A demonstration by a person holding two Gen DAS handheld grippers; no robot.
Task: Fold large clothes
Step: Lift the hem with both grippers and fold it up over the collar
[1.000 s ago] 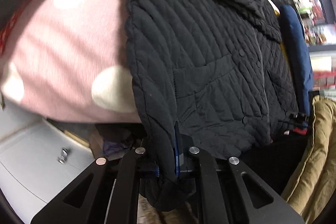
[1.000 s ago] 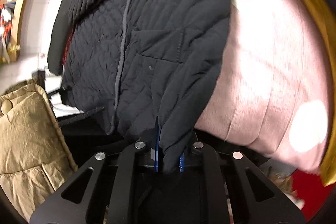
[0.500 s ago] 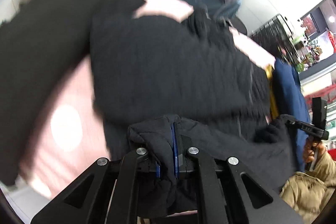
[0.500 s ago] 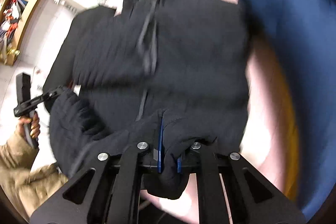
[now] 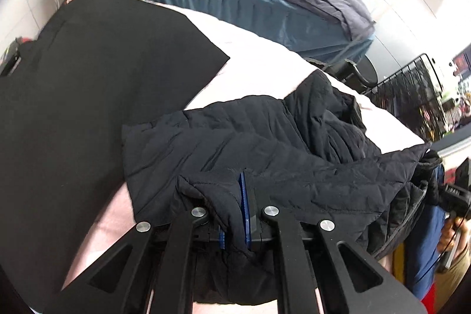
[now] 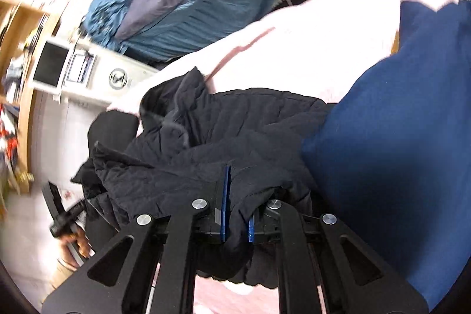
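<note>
Right now both grippers are clamped on the bottom hem of the black quilted jacket [image 5: 265, 143]: the left gripper [image 5: 237, 214] pinches one corner between its blue pads, the right gripper [image 6: 235, 211] the other. The hem is carried up over the jacket's body, which lies bunched on the pink bedspread [image 5: 265, 69], between a flat black garment [image 5: 88, 96] and a navy garment [image 6: 397, 137]. This looks like the bottom-to-top fold, about midway. Next, I'd judge, both corners need carrying forward to the collar together, kept level and taut, then lowered so the layers lie flat before letting go.
</note>
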